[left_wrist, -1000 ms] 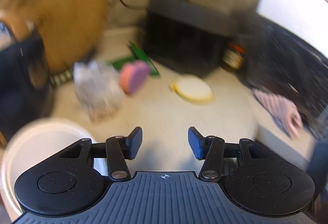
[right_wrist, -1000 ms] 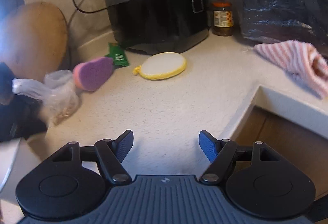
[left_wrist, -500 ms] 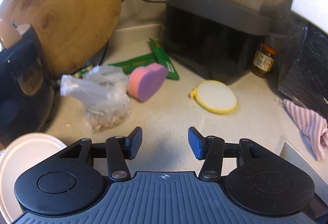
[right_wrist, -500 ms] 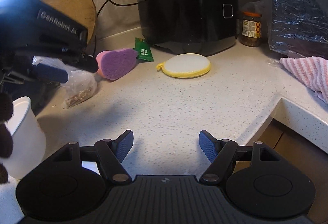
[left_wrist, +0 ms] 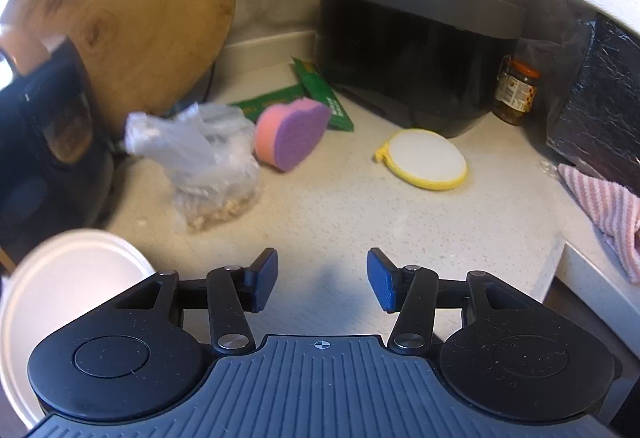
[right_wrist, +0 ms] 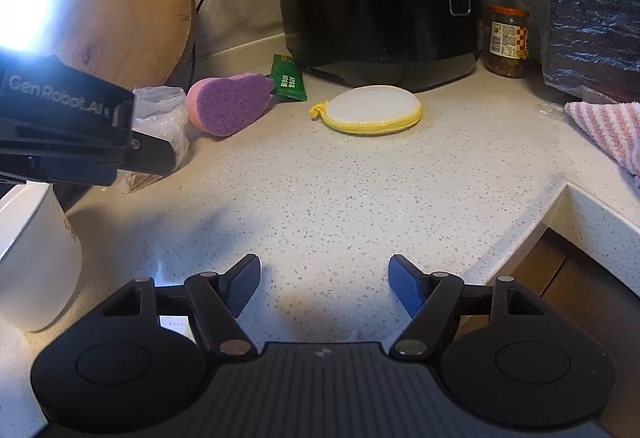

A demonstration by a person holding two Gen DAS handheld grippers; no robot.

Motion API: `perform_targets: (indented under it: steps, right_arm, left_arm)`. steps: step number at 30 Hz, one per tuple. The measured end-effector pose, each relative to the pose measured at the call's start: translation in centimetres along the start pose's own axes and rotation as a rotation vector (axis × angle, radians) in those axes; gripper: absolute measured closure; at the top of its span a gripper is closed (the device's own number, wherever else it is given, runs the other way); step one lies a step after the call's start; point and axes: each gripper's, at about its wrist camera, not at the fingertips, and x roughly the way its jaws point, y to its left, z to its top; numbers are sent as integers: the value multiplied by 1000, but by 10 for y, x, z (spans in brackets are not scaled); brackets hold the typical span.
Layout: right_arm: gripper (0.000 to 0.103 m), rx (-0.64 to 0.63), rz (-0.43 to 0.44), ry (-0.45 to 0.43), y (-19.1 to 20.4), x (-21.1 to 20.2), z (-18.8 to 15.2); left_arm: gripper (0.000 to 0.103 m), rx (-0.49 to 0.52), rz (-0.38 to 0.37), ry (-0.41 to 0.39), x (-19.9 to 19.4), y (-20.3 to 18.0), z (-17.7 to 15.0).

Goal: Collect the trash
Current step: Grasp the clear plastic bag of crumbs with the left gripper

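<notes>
Two hand-held grippers: I read both as empty.
Left hand-held gripper (left_wrist: pixel 322 280): jaws spread, nothing between them, above bare worktop (left_wrist: pixel 360 213) beside the white bucket (left_wrist: pixel 60 278).
Right hand-held gripper (right_wrist: pixel 324 284): jaws spread wide, nothing held, near the worktop's front edge.
Plastic bag (left_wrist: pixel 204 161): crumpled, clear, crumbs inside; lies toward the worktop's back-left corner, touching the pink-purple sponge (left_wrist: pixel 290 135).
Green wrappers (left_wrist: pixel 320 93): flat behind the sponge, against the black cooker (right_wrist: pixel 380 5).
Yellow-rimmed pad (right_wrist: pixel 370 109): I see it in front of the cooker.
Striped cloth (right_wrist: pixel 608 129): right edge.
</notes>
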Motion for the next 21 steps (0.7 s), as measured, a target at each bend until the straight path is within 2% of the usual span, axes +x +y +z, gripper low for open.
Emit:
perform_targets:
  steps: [4,6,9,12,14,16,18,19,21]
  right_arm:
    - [31,-14,0,-38,2,3,12]
    - [31,-28,-18,-30,4,7,20]
    - [31,-18,14,-18,3,14,31]
    - [31,-27,15,-11,6,20,41]
    - [31,-37,22,4,8,21,46]
    - [31,-60,28,16,11,19,48]
    - [31,-101,26,11,14,13,50]
    - [31,-116,23,1,14,10,51]
    - [31,-125,10,0,15,8,53]
  left_arm:
    - [48,-16,-20,-21,2,17,8]
    - [48,-29,-21,-19,6,25,15]
    - [48,5,-32,-45,10,33,30]
    - [48,30,38,-77,18,41,45]
    - [48,-34,64,-72,30,55,54]
    - [48,-108,85,-60,45,72,60]
    - [48,-120,122,-39,62,82,64]
    - [48,-108,133,-17,71,84,63]
    - [48,-92,132,75,94,87,64]
